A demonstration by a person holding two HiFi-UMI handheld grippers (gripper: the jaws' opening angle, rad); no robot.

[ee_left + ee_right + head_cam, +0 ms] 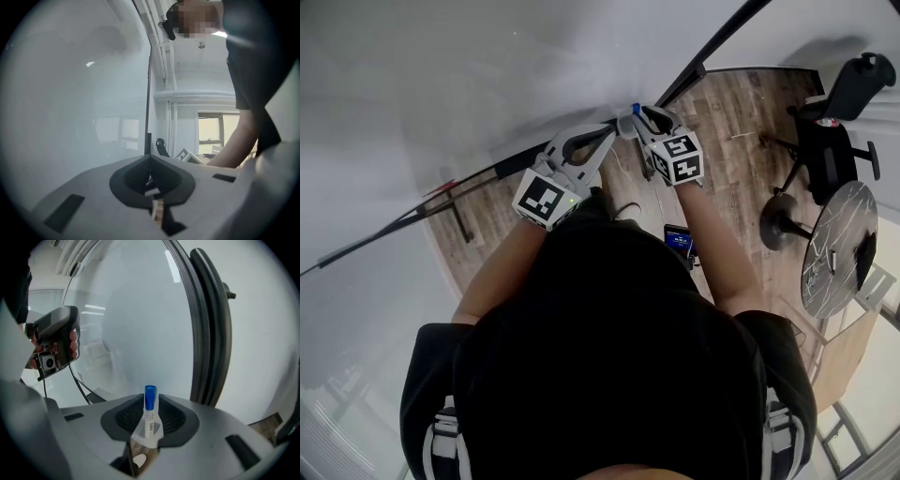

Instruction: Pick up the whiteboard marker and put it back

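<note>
A whiteboard marker [149, 417] with a white body and a blue cap stands upright between the jaws of my right gripper [149, 423]. The jaws look slightly parted around it, so I read them as open. In the head view the blue cap of the marker [636, 109] shows at the tip of the right gripper [639, 118], close to the lower edge of the whiteboard [487, 75]. My left gripper [607, 134] is just to its left, with its jaws together and nothing in them. The left gripper view shows the left gripper [151, 174] facing the board.
The board's dark frame [211, 333] runs beside the right gripper. On the wooden floor [731, 141] to the right stand an office chair [834, 141] and a round table [839, 248]. A phone [680, 239] shows at my waist. The hand-held left gripper [54, 341] appears at the left of the right gripper view.
</note>
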